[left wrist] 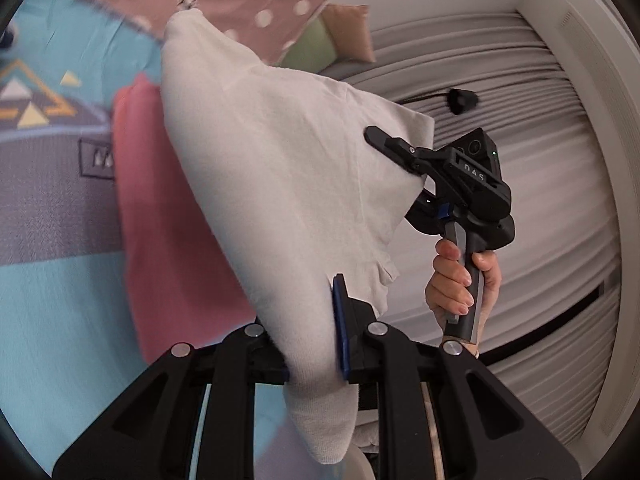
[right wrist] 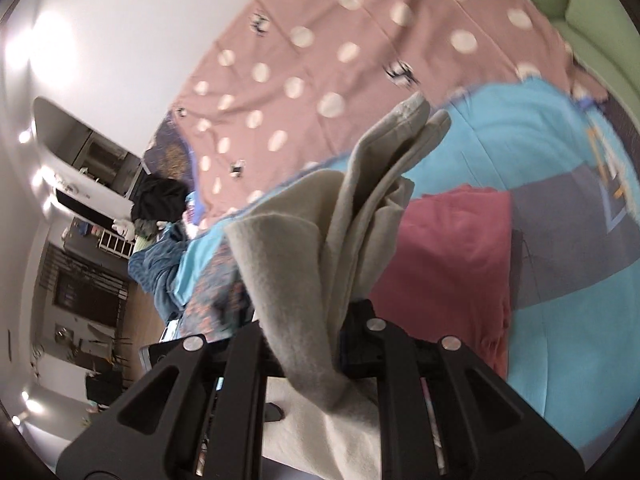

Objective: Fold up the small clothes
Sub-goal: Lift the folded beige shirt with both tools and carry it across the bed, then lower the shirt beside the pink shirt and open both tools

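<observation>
left gripper jaws clamp cream garment hem | right gripper jaws clamp opposite edge | lifted above bedspread

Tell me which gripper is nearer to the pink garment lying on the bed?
Left, though not by much. The left gripper holds the beige cloth just beside the pink garment; the right gripper grips its far side.

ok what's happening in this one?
A person is folding laundry with two handheld grippers. Both the left gripper and the right gripper are shut on one cream garment, holding it up off the bed. It hangs stretched between them, not yet folded. A red garment lies flat on the blue bedspread below, and a pink dotted blanket is spread further back.
</observation>
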Tool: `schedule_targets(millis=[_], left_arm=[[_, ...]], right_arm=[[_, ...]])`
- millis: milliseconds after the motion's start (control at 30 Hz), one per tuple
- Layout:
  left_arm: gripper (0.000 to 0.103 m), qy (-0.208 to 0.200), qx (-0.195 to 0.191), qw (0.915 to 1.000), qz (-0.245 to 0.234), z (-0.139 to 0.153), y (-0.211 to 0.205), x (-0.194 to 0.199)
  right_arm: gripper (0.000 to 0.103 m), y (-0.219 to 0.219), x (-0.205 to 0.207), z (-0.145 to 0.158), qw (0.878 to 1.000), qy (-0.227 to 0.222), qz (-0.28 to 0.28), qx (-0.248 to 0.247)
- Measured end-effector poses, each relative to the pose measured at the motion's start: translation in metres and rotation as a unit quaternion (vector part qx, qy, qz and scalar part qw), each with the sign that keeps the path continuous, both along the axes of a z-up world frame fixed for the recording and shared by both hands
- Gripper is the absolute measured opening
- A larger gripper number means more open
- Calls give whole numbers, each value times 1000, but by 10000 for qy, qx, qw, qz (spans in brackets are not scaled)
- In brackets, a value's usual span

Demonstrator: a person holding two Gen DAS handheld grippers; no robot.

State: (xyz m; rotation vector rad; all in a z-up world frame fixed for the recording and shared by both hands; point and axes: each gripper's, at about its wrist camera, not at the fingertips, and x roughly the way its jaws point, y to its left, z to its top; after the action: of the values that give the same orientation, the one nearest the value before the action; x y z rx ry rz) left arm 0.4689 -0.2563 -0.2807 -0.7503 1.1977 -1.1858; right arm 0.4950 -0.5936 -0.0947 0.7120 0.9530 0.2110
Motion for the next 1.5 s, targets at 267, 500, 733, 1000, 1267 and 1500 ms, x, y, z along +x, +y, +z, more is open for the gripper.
schedule_targets(millis=[267, 500, 733, 1000, 1267, 1500], left_arm=[[21, -69, 462, 9988, -168, -58, -14, 20], [28, 603, 439, 9972, -112, -74, -2, 31], [53, -896, 1046, 9851, 1028, 20, 51, 36], [64, -1048, 859, 9864, 925, 16, -13, 66], [64, -682, 1526, 9803, 1049, -16, -40, 89], [68, -1448, 2344, 9508, 1415, 41, 4, 50]], right_arm=[[14, -54, 23, -111, 9968, 219, -317, 705], [47, -72, 14, -115, 9958, 407, -740, -359], [60, -20, -27, -41, 9584, -798, -973, -2561], [75, 39, -2, -84, 9536, -920, -162, -2861], [76, 42, 7, -134, 9527, -611, -421, -2947], [81, 57, -33, -80, 9425, -723, -667, -3194]])
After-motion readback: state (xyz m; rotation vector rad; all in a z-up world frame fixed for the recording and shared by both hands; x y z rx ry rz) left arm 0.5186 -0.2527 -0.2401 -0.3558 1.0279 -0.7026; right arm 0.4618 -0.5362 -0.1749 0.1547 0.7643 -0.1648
